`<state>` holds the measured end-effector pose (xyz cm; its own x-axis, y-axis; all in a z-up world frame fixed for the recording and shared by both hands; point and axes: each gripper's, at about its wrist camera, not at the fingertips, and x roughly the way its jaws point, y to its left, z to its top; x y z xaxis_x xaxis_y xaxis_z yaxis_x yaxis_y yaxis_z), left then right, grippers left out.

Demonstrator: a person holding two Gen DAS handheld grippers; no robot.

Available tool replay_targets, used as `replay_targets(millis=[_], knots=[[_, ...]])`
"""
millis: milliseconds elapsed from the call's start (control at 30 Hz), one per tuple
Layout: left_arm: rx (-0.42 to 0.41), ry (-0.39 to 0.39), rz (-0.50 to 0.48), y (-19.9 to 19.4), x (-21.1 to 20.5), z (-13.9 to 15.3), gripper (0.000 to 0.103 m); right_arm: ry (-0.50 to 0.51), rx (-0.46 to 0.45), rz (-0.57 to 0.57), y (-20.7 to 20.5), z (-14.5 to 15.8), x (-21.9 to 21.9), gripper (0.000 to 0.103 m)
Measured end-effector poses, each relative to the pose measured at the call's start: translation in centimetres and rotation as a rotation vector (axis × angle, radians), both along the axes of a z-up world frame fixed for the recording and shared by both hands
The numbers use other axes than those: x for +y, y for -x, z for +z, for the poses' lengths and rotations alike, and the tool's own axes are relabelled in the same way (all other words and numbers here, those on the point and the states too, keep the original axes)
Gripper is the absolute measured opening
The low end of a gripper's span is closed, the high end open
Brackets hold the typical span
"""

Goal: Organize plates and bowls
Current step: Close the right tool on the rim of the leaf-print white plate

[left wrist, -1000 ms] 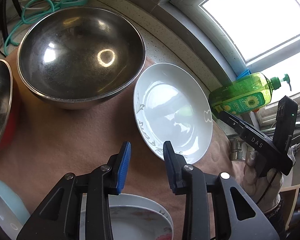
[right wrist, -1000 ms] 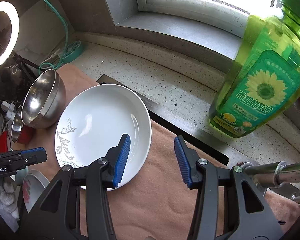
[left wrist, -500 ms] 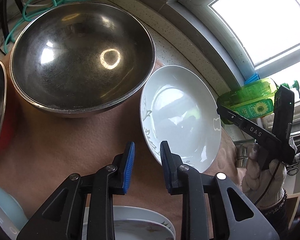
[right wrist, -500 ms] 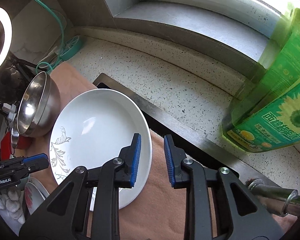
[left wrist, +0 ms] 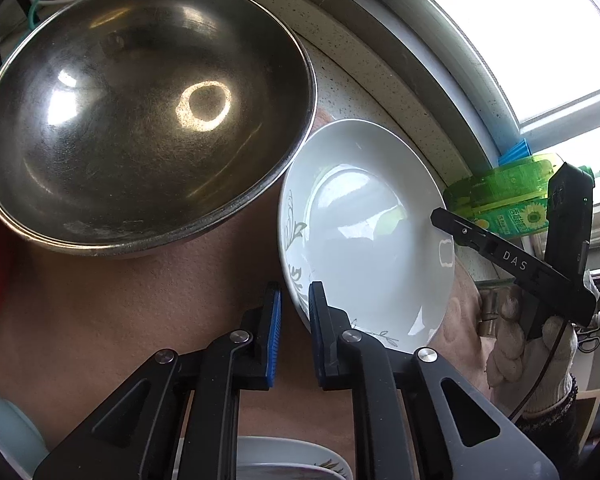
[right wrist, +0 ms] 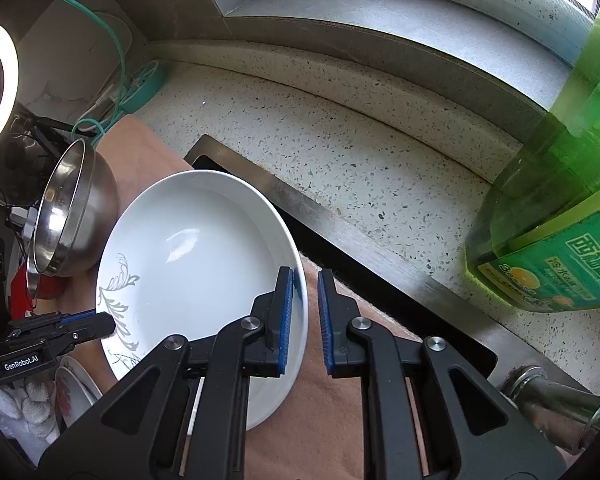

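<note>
Here, a white plate (left wrist: 364, 236) with a grey leaf pattern lies on a pink cloth (left wrist: 140, 312) beside a large empty steel bowl (left wrist: 140, 112). The left gripper (left wrist: 294, 312) and right gripper (right wrist: 303, 312) each straddle opposite rims, fingers narrowly parted, not yet pinching. "DAS" and "GenRobot.AI" mark the grippers; a green soap bottle (right wrist: 560, 216) stands on the speckled surface (right wrist: 340, 152).

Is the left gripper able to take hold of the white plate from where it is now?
Probably yes. The left gripper already straddles the near rim of the white plate, one finger on each side with a gap remaining. The steel bowl sits beside it, not in between.
</note>
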<state>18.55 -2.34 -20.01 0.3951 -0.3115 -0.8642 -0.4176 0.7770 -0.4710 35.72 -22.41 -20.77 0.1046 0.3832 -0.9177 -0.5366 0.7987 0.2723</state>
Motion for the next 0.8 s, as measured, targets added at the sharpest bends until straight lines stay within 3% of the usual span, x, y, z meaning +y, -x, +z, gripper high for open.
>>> replay_targets(millis=[800], knots=[[0.003,-0.07,-0.065,-0.1,0.0,0.7,0.009,-0.042,0.044,-0.007,1.4,0.6,-0.6,0.008]])
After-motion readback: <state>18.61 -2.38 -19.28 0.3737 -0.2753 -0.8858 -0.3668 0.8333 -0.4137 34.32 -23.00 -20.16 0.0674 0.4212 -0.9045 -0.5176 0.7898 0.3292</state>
